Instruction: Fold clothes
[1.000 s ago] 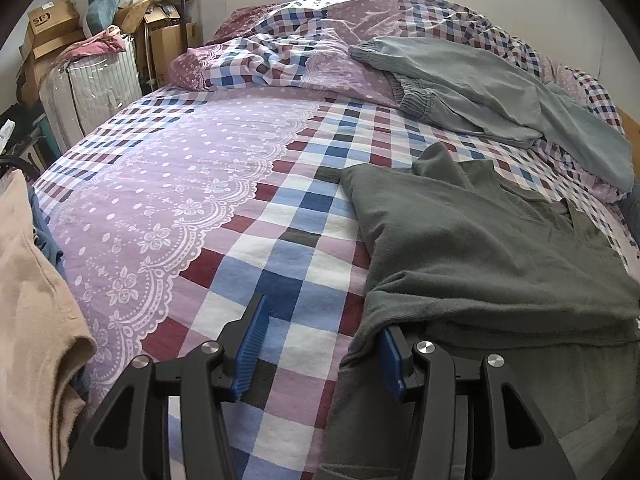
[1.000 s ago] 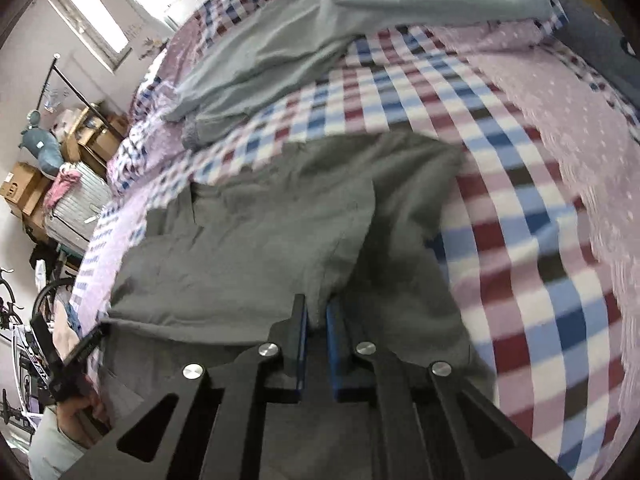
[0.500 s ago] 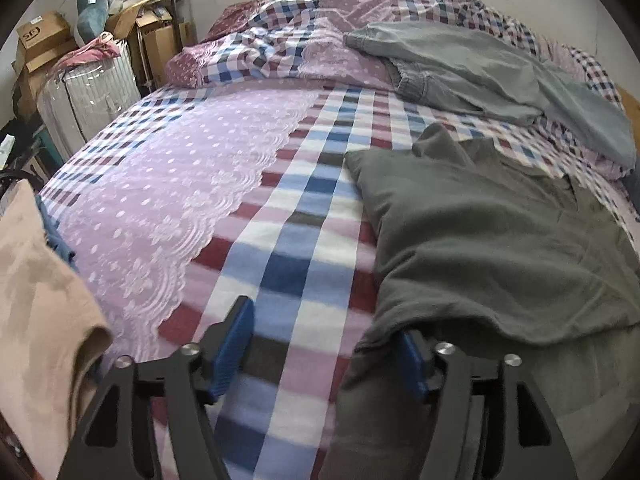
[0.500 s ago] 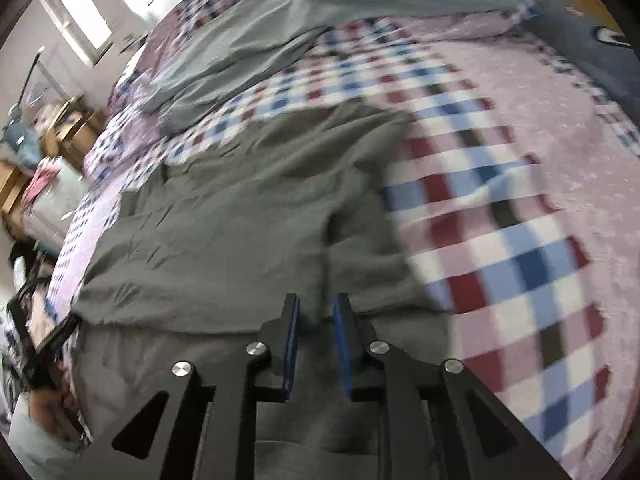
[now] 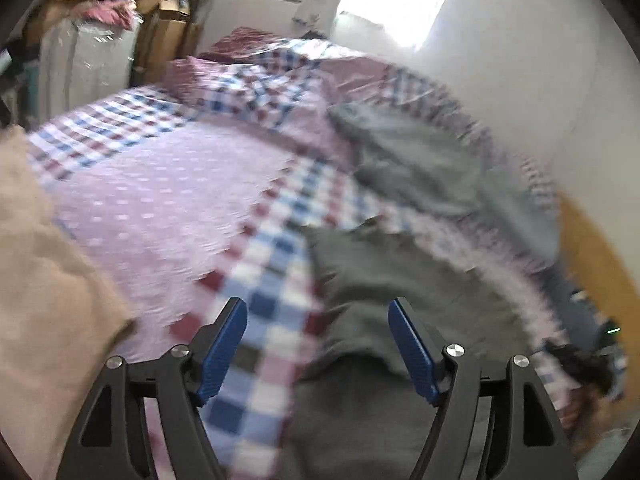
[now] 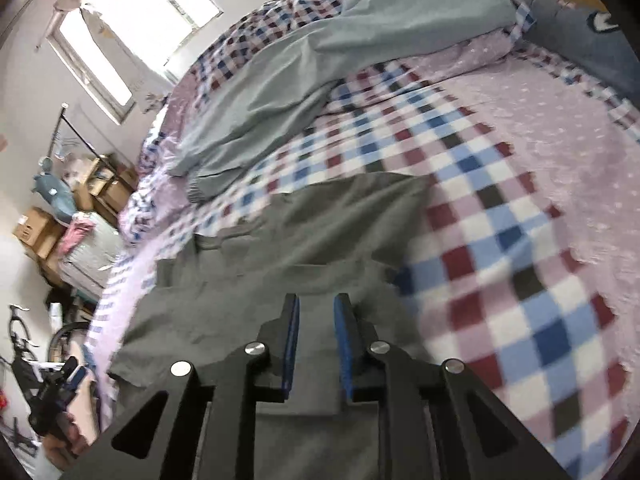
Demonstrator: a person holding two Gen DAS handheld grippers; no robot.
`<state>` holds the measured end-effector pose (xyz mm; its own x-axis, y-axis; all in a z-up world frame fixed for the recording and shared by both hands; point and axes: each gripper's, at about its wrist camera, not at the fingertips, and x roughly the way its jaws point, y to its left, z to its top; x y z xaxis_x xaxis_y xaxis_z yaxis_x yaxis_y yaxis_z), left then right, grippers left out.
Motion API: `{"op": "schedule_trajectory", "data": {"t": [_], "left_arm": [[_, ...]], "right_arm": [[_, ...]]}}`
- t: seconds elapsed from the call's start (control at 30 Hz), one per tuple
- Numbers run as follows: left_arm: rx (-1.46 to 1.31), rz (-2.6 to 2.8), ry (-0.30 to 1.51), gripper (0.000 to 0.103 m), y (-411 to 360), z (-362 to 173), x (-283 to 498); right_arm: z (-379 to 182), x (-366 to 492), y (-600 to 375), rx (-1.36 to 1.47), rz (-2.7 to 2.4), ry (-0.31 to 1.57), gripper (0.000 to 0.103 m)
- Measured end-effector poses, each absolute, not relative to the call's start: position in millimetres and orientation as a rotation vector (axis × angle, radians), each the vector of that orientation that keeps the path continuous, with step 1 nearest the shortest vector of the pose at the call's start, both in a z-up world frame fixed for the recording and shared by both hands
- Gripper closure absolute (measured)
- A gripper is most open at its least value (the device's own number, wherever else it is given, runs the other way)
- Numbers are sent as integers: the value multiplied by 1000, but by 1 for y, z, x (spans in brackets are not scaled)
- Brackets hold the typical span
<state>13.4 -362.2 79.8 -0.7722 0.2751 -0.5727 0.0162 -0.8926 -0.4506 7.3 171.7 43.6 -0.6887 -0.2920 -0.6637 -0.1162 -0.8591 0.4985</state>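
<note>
The dark grey shirt point(image 6: 280, 264) lies spread on the bed point(image 6: 500, 208), partly folded: one layer is doubled over another, with a collar edge showing toward ten o'clock in the right wrist view. In the left wrist view the same dark grey shirt point(image 5: 400, 292) fills the lower right, from about one o'clock of the claw down to the picture's bottom edge.

The left claw point(image 5: 318, 344) stands wide; its jaws have just been opening, and nothing is pinched between them. Its right pad hangs over the shirt's edge, its left pad over the checked bedcover; this view is blurred.

The right claw point(image 6: 316, 340) is parted only a little, its jaws having just been opening too; the cloth lies beneath the gap and the pads do not press on it.

Beyond the shirt, at twelve o'clock, paler grey-green trousers point(image 6: 320, 68) lie across the rumpled quilt. A tan garment point(image 5: 44, 304) hangs at nine o'clock in the left wrist view. Cardboard boxes point(image 6: 38, 232) stand by the wall, under a bright window point(image 6: 132, 28).
</note>
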Motion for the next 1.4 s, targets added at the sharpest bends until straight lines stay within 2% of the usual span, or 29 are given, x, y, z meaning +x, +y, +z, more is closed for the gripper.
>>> {"op": "schedule_trajectory", "data": {"t": [0.17, 0.4, 0.5, 0.63, 0.93, 1.1, 1.2, 1.4], "left_arm": [[-1009, 2727, -597, 26, -340, 73, -5], [-1380, 2785, -306, 26, -311, 32, -33], [-1410, 2789, -250, 26, -308, 25, -36], [-1352, 2797, -266, 26, -310, 34, -28], [-1258, 2795, -411, 26, -342, 55, 14], [-1229, 2804, -344, 26, -343, 68, 59], [-1257, 2786, -370, 26, -344, 65, 76], [-1279, 2807, -322, 26, -334, 64, 95]], "right_arm": [[39, -2, 138, 1194, -2647, -697, 82], [12, -8, 112, 1368, -2667, -492, 81], [5, -7, 112, 1376, -2665, -484, 79], [8, 0, 104, 1336, -2714, -439, 62], [29, 36, 90, 1215, -2806, -383, 60], [43, 64, 83, 1134, -2833, -448, 57], [49, 83, 68, 1100, -2822, -440, 57], [55, 122, 26, 1073, -2827, -274, 56]]}}
